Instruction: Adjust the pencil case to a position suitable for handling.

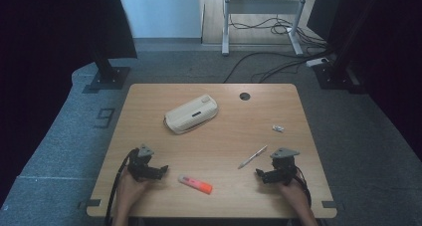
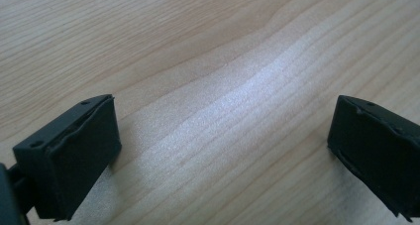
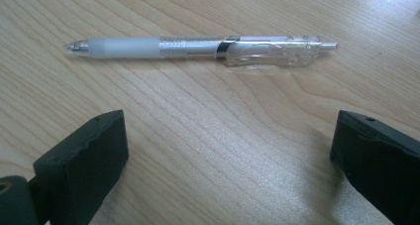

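- The left hand-held gripper rests low on the bench, near its front edge, jaws spread wide with nothing between them.
- In the left gripper view its jaws frame bare wood.
- The right hand-held gripper sits near the front edge on the other side, jaws also wide apart and holding nothing.
- A pen lies flat just ahead of the right hand-held gripper, apart from it; in the right gripper view the pen lies crosswise beyond the jaws, tip toward that view's left, clicker toward its right.
- A marker with an orange end lies between the two hand-held grippers, nearer the left one and just beside its jaws, touching neither.
- A pale case lies well ahead of the left hand-held gripper, toward mid-bench.
- A small white item lies ahead of the right hand-held gripper, past the pen; what it is cannot be told.
- A dark round hole sits near the bench's far edge.
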The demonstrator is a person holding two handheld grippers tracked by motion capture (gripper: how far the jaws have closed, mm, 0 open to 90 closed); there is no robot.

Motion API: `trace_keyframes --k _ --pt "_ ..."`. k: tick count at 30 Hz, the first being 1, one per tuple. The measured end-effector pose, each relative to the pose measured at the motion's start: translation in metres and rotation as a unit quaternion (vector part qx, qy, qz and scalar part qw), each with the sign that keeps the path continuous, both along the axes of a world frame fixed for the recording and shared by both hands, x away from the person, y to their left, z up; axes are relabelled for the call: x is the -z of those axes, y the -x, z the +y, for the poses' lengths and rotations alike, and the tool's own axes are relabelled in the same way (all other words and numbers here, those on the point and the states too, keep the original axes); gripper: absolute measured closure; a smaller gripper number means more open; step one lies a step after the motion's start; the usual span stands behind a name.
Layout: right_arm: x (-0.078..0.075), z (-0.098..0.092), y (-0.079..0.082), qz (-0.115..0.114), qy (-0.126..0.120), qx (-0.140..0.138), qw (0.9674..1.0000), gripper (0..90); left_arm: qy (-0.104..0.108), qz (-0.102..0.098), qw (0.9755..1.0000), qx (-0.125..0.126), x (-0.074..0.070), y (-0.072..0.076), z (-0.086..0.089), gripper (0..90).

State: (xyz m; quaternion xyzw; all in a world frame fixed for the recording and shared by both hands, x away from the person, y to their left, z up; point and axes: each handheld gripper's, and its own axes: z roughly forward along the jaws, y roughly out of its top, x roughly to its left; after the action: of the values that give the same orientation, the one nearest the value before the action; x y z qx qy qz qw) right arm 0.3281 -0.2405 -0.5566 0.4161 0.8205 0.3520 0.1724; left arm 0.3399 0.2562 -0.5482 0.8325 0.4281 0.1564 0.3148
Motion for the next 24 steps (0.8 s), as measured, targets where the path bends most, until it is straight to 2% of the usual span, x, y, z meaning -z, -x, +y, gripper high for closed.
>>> trace_keyframes --k 16,24 --pt "0.0000 0.0008 -0.0002 0.000 -0.001 -0.001 1.0000 1.1 0.002 -0.001 1.0000 0.004 -0.0002 -0.0034 -0.0017 0.1" --pt "-0.0001 0.0009 0.0001 -0.001 0.000 -0.002 1.0000 1.7 0.003 0.005 1.0000 0.004 -0.0031 -0.0054 -0.0013 4.2"
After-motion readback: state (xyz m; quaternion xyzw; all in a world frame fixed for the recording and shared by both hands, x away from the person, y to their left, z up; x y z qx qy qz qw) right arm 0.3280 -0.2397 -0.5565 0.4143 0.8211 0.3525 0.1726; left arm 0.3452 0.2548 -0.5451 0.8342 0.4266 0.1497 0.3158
